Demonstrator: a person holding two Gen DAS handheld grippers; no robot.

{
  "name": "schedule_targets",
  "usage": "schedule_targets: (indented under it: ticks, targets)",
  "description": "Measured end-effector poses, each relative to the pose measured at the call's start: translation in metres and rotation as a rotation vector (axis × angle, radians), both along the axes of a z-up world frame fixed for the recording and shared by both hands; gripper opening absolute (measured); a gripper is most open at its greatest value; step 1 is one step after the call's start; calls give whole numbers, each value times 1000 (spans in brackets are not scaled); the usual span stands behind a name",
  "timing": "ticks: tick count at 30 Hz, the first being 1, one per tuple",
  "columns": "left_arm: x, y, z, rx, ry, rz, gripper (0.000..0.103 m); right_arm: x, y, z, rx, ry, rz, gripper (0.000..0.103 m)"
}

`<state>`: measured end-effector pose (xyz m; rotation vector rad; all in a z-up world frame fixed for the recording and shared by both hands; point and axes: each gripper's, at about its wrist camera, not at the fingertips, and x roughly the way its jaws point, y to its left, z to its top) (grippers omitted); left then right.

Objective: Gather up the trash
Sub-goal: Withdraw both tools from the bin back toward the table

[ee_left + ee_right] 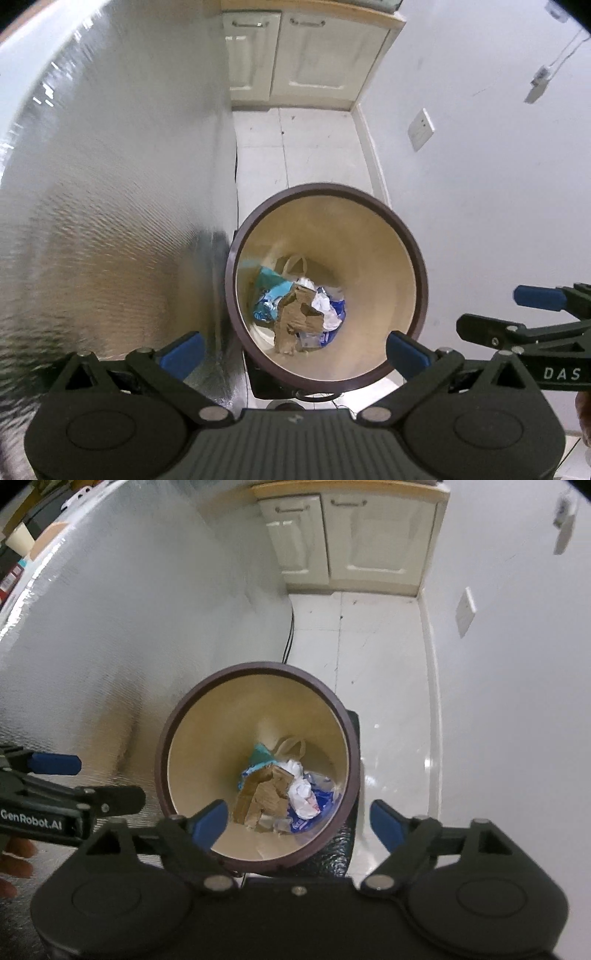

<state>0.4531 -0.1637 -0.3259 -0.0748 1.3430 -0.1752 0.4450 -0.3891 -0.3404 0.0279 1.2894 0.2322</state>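
A round bin with a dark brown rim and a beige inside stands on the white floor, seen from above in both wrist views. At its bottom lie a torn piece of brown cardboard, crumpled white paper, blue wrappers and a pale plastic bag. My left gripper hangs above the bin, open, with nothing between its blue pads. My right gripper hovers beside it, also open and empty.
A silver, textured panel rises close on the bin's left. Cream cabinet doors close off the far end of the floor. A white wall with a socket plate runs on the right. A black object sits under the bin.
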Motion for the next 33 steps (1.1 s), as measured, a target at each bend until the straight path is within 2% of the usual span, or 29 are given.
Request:
schedule_targets:
  ticks: [3, 6, 21, 33]
  targets:
    - [-7, 2, 15, -4, -22, -3, 103, -11, -3, 15, -13, -23, -14, 99]
    - [-16, 2, 29, -10, -45, -9, 103, -20, -7, 28, -19, -39, -23, 103]
    - [-64, 12, 96, -44, -166, -21, 103, -63, -13, 91, -52, -136, -80, 103]
    - [-110, 59, 167, -95, -322, 17, 103, -107, 11, 166, -36, -264, -88, 103]
